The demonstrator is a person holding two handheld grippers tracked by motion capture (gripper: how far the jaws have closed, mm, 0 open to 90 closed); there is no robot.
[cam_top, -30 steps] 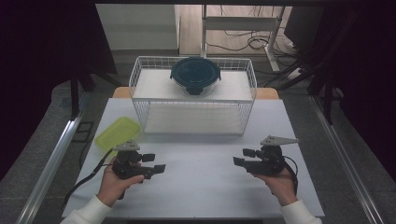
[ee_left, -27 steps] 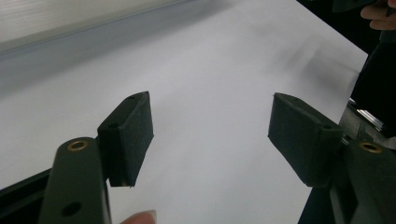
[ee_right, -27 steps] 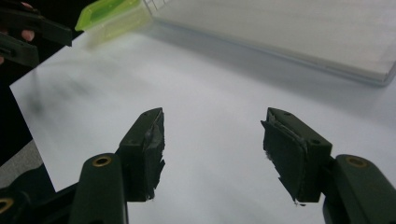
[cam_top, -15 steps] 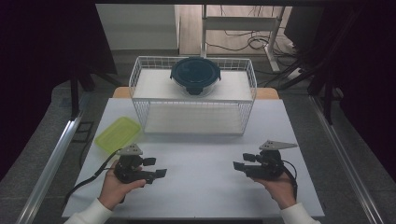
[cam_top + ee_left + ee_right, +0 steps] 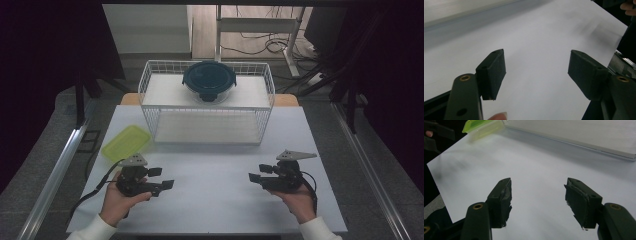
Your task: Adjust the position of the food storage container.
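Observation:
My left gripper (image 5: 162,178) lies low over the white table (image 5: 215,200) at the front left and points right. Its jaws stand open with nothing between them (image 5: 536,72). My right gripper (image 5: 257,173) is held at the front right and points left, toward the other one. It is open too, with only bare table between its worn pads (image 5: 537,200). A round glass container with a dark blue lid (image 5: 209,80) sits at the back of a white wire basket (image 5: 150,107). A flat yellow-green lidded box (image 5: 126,142) lies on the table left of the basket.
The wire basket spans the far middle of the table; its base edge (image 5: 574,135) and the green box (image 5: 481,126) lie ahead of the right gripper. Metal rails (image 5: 60,165) run along both table sides. Cables trail from each gripper toward the front edge.
The left hand has shifted very slightly. The right gripper, both jaw openings and the objects look the same.

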